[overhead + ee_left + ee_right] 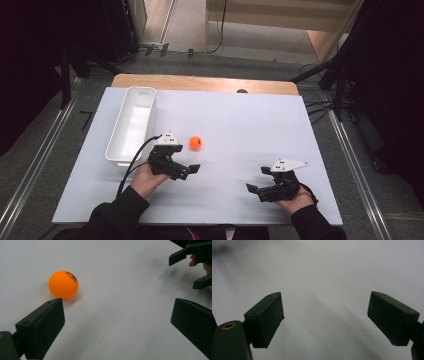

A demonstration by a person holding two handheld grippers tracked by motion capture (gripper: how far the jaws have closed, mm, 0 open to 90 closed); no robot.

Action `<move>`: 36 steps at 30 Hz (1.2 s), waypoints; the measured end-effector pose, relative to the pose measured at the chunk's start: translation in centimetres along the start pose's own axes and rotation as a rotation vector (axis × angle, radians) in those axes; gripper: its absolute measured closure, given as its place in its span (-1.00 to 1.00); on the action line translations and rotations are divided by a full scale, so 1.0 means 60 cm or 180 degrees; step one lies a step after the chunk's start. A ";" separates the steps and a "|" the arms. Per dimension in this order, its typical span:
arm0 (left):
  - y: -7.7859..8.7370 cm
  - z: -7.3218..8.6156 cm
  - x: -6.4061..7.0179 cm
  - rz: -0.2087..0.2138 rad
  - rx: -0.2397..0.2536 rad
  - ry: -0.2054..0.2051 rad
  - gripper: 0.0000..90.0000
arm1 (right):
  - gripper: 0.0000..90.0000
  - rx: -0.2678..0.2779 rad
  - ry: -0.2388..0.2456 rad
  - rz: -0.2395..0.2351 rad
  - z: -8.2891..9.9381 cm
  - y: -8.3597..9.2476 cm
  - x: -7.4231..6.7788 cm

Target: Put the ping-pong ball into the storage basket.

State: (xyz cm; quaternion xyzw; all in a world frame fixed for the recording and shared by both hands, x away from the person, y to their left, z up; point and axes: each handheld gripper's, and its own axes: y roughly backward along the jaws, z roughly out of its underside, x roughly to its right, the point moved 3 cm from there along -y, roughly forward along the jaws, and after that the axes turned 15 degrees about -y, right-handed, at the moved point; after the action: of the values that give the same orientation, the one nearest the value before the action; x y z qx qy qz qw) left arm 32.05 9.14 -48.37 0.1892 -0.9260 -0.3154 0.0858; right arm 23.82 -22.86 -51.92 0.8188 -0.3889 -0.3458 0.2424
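- High view: left tool [186, 170] over the white surface [240, 125], jaws spread, holding nothing. Orange ball [195, 143] just beyond it, apart from the jaws. White bin [131, 125] on the tool's left, past the ball. Right tool [257, 181] well off to the right, jaws apart, empty.
- Left gripper view: jaws wide open, nothing between them. Ball [63, 285] just past the left jaw's tip, outside the gap, resting on the surface [120, 277]. Right tool [190, 272] far ahead on the right.
- Right gripper view: right tool [325, 312] wide open, bare surface [324, 277] between the jaws.
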 end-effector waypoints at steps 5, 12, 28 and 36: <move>-0.005 -0.003 -0.003 -0.0033 -0.0016 -0.0013 -1.00 | -0.73 -0.0012 0.0002 -0.0005 0.000 0.000 0.000; -0.014 -0.009 -0.011 -0.0045 0.0000 0.0025 -1.00 | -0.73 -0.0019 -0.0010 -0.0016 0.000 0.000 0.000; -0.031 -0.022 -0.028 -0.0161 -0.0035 0.0017 -1.00 | -0.73 -0.0020 0.0017 -0.0031 0.001 -0.001 0.000; -0.036 -0.021 -0.039 -0.0247 -0.0049 0.0069 -1.00 | -0.73 -0.0056 0.0001 -0.0014 0.002 -0.001 -0.001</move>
State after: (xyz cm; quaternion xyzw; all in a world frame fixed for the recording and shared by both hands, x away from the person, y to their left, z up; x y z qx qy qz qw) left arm 35.20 7.80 -48.78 0.2277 -0.9145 -0.3235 0.0849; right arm 23.76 -22.80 -52.01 0.8175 -0.3841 -0.3496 0.2488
